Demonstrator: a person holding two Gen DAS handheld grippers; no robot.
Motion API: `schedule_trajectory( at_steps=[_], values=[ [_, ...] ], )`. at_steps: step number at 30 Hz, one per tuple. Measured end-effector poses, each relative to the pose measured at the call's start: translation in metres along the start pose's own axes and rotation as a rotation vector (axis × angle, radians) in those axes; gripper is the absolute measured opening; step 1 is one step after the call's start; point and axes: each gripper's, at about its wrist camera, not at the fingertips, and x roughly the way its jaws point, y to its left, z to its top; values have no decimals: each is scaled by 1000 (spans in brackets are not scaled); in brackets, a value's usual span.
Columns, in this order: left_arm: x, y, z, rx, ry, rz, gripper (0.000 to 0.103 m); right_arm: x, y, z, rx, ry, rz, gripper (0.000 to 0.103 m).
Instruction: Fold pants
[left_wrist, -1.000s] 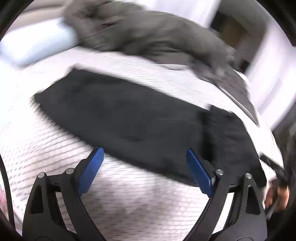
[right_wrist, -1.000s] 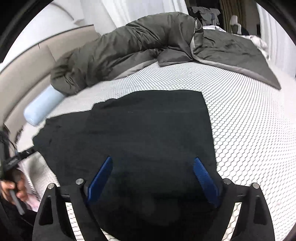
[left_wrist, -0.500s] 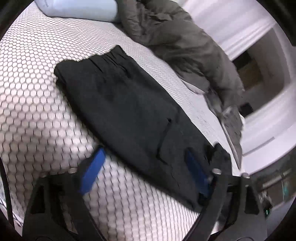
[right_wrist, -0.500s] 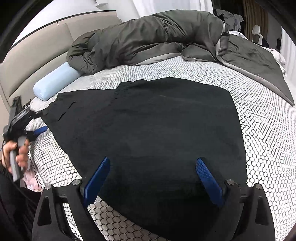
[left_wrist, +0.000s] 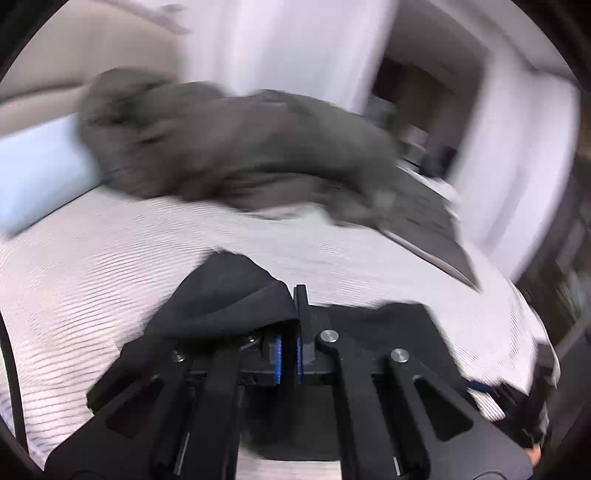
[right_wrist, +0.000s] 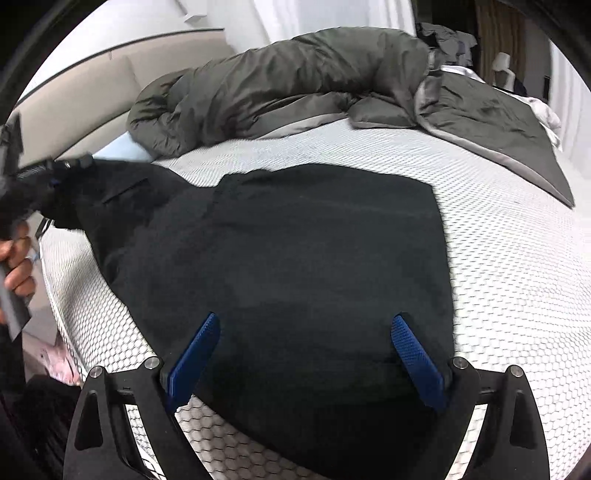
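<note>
Black pants (right_wrist: 295, 258) lie folded lengthwise across the white honeycomb-patterned mattress (right_wrist: 517, 277). My left gripper (left_wrist: 291, 310) is shut on one end of them; the black cloth (left_wrist: 221, 295) is bunched over its left finger and lifted off the bed. The right wrist view shows that left gripper (right_wrist: 70, 166) at the far left, pulling the pants' end up, with a person's hand (right_wrist: 18, 258) on its handle. My right gripper (right_wrist: 306, 319) hovers open over the other end of the pants, blue pads (right_wrist: 195, 350) wide apart and nothing between them.
A bunched grey duvet (right_wrist: 314, 85) runs along the far side of the bed. A pale blue bolster pillow (left_wrist: 40, 170) lies by the beige headboard (right_wrist: 92, 96). The mattress edge falls away at the lower left, with pink cloth (right_wrist: 55, 362) below it.
My left gripper went from wide open over the pants to shut on their end, then rose with the cloth. The right gripper stayed open and hardly shifted.
</note>
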Motion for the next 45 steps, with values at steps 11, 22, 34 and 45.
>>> schedule_trajectory(
  at_steps=[11, 22, 34, 45],
  values=[
    [88, -122, -98, 239, 429, -324, 40, -30, -98, -1, 292, -77, -119, 95],
    [7, -42, -99, 144, 343, -404, 69, -22, -28, 8, 43, -85, 19, 95],
    [36, 77, -68, -145, 223, -187, 71, 7, 81, 13, -225, -40, 130, 95],
    [47, 104, -75, -110, 219, -104, 71, 29, 134, -7, -460, 17, 30, 91]
  ],
)
